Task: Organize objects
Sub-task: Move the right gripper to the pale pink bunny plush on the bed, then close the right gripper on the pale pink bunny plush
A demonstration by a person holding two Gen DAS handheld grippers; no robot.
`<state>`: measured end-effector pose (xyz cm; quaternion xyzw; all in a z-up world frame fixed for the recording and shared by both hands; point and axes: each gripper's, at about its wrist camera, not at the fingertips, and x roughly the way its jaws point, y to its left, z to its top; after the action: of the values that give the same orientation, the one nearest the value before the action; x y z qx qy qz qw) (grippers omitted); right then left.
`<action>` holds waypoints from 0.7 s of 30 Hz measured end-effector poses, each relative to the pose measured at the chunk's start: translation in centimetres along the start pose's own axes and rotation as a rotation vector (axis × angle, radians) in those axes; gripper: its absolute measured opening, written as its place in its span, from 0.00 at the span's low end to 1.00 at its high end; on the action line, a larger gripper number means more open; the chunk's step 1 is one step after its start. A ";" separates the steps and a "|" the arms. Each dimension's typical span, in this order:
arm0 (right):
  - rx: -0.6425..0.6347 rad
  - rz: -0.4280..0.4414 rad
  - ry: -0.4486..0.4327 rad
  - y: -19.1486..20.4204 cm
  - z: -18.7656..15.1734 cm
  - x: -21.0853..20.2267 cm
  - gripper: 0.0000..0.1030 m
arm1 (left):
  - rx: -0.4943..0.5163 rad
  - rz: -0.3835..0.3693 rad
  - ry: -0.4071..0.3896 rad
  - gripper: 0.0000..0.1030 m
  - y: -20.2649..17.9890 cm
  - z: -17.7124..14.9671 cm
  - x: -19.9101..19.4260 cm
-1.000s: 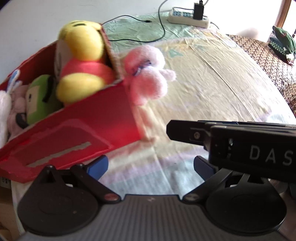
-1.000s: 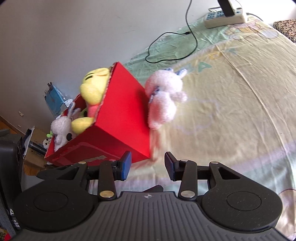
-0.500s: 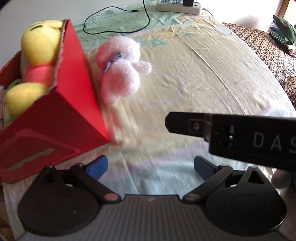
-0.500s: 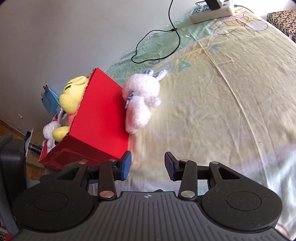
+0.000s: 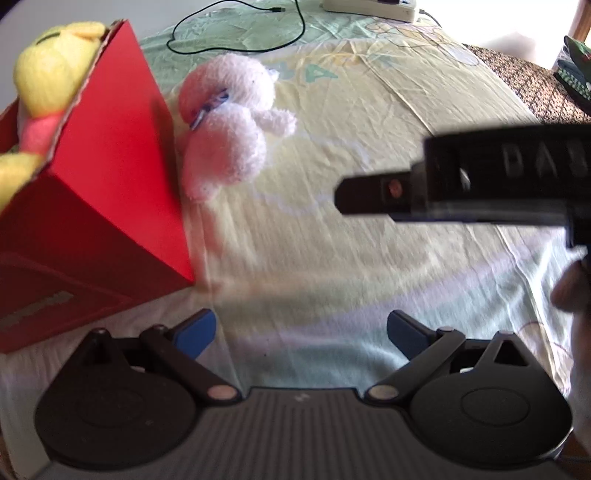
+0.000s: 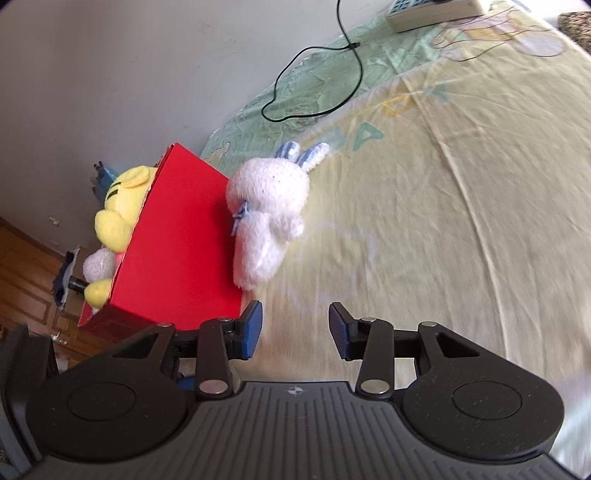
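White plush rabbit against red box, both tools open, empty, "DAS" lettering.

Legible: letters "DAS", cut off at the frame edge, in pale raised print on the black right gripper body seen from the left wrist. A green "A" is printed on the bedsheet.

A bedroom in a home — a bed spread with a pale yellow-green cartoon-print sheet, a white power strip with a black cable lying on it, a plain white wall, wooden flooring beside the bed — and plush toys about.
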<state>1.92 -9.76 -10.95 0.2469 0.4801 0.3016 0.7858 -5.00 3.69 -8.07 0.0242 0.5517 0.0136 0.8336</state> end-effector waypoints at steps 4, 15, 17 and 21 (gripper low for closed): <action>0.007 0.041 0.030 -0.2 1.7 2.1 0.42 | -0.015 -0.007 -0.026 0.96 0.2 -0.2 0.5; 0.064 0.175 0.088 -0.2 4.2 6.8 0.45 | -0.069 -0.021 -0.075 0.97 2.0 -0.4 0.4; 0.081 0.204 0.093 -0.3 4.3 7.0 0.40 | -0.076 -0.022 -0.070 0.98 2.2 -0.5 0.4; 0.084 0.229 0.098 -0.4 4.4 6.9 0.30 | -0.077 -0.012 -0.069 0.98 2.4 -0.4 0.5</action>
<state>8.43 -5.60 -13.55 0.3179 0.4989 0.3808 0.7107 -5.18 6.10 -8.53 -0.0108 0.5219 0.0292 0.8524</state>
